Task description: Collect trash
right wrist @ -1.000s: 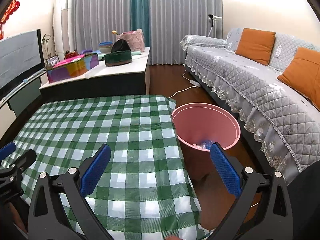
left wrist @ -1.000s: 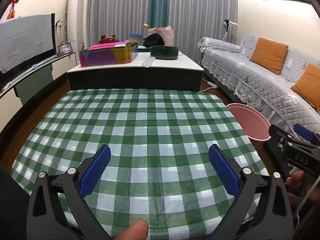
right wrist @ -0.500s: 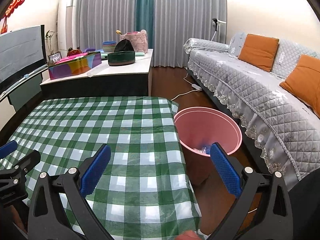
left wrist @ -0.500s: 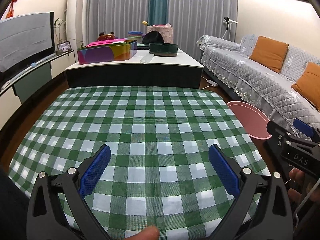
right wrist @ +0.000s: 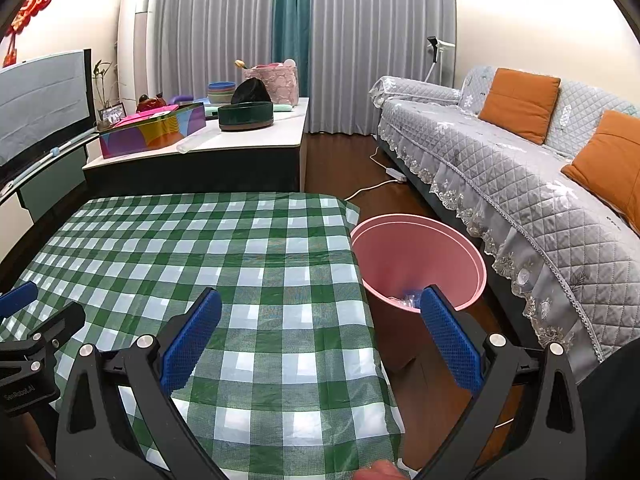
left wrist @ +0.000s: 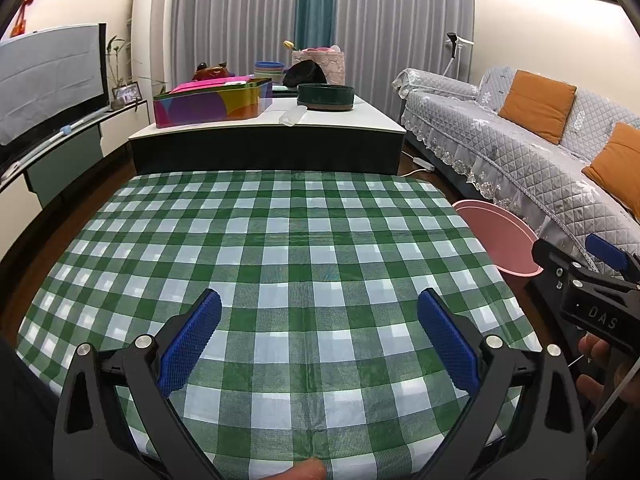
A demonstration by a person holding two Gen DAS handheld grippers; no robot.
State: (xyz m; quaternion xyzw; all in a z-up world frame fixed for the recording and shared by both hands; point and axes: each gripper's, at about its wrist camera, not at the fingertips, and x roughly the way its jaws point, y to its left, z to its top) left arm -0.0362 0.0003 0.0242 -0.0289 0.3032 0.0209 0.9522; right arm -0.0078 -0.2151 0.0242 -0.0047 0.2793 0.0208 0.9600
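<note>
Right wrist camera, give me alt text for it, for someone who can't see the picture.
The open right gripper hangs empty over the right edge of a table under a green checked tablecloth. A pink bin stands on the floor just beside the table, with something clear and crumpled at its bottom. A grey sofa with orange cushions runs along the right.

Right claw (right wrist: 320, 334) w/ blue-padded fingers spread wide, nothing btwn them, over near edge of bench (right wrist: 192, 248) w/ green-white checked cloth. Round pink plastic bin (right wrist: 420, 248) on floor just beside bench's right edge; crumpled clear plastic trash (right wrist: 408, 295) inside at bottom. Left claw (right wrist: 28, 320) at frame's left edge, over bench.
</note>
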